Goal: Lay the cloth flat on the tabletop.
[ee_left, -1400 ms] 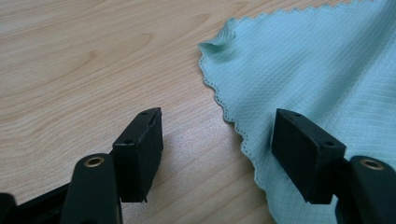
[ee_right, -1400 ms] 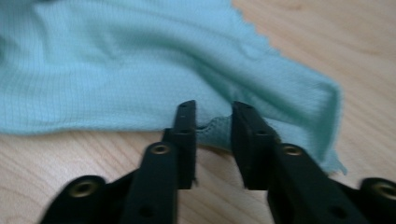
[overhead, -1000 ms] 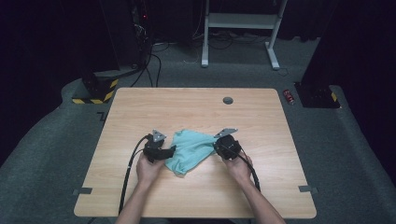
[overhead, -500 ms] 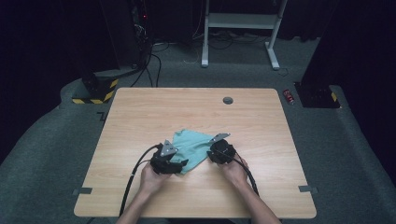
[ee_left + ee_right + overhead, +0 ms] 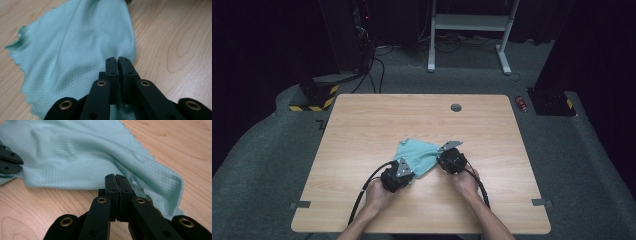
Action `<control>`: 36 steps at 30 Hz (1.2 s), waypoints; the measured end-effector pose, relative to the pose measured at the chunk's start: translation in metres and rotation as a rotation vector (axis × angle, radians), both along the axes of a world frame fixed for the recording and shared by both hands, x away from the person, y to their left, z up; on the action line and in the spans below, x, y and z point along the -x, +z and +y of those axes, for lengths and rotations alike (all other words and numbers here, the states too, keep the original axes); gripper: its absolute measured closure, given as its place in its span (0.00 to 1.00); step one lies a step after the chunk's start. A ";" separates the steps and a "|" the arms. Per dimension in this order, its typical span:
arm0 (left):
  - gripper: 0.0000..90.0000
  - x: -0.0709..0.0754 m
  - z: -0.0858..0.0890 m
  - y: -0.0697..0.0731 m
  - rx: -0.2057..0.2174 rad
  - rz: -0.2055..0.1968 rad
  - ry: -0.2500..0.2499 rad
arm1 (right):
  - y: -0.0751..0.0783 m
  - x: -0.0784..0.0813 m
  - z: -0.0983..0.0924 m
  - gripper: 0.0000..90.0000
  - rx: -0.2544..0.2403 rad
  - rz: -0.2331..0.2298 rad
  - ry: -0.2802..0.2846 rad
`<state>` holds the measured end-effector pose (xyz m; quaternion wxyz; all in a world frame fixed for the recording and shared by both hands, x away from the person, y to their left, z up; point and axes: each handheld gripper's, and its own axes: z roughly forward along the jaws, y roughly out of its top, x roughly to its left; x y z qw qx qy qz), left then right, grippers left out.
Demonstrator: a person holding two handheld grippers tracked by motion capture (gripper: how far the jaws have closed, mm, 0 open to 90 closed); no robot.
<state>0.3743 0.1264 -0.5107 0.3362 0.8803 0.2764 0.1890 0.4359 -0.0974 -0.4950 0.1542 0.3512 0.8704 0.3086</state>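
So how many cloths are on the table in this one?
1. A single teal cloth lies near the middle of the wooden table, pinched at its near edge by the left gripper and the right gripper. Nothing suggests another beneath.

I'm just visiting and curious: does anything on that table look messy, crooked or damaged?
Only the green cloth: it lies rumpled and askew on the table, with a zigzag-cut edge. The left gripper and right gripper each pinch an edge. No damage shows.

We see a pale wooden worktop (image 5: 362,130) on grey carpet (image 5: 257,165). Behind it stand a white metal frame (image 5: 472,22), loose cables (image 5: 377,65) and a yellow-and-black striped block (image 5: 314,97); the room beyond is dark.
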 end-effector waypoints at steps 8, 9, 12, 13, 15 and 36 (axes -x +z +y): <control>0.97 -0.022 0.041 0.017 0.212 0.036 0.124 | 0.010 0.000 -0.005 0.99 -0.016 -0.020 0.010; 0.97 -0.026 0.046 0.017 0.221 0.040 0.146 | 0.011 -0.001 -0.006 0.99 -0.020 -0.027 0.012; 0.97 -0.038 0.053 0.012 0.221 0.060 0.204 | 0.013 -0.005 -0.008 0.99 -0.028 -0.033 -0.002; 0.97 -0.042 0.052 0.009 0.216 0.068 0.218 | 0.013 -0.008 -0.009 0.99 -0.027 -0.035 -0.011; 0.97 -0.049 0.049 0.002 0.192 0.068 0.242 | 0.012 -0.016 -0.008 0.99 -0.021 -0.036 -0.033; 0.94 -0.054 0.044 -0.008 0.148 0.015 0.273 | -0.015 0.004 0.081 0.75 -0.002 0.006 0.170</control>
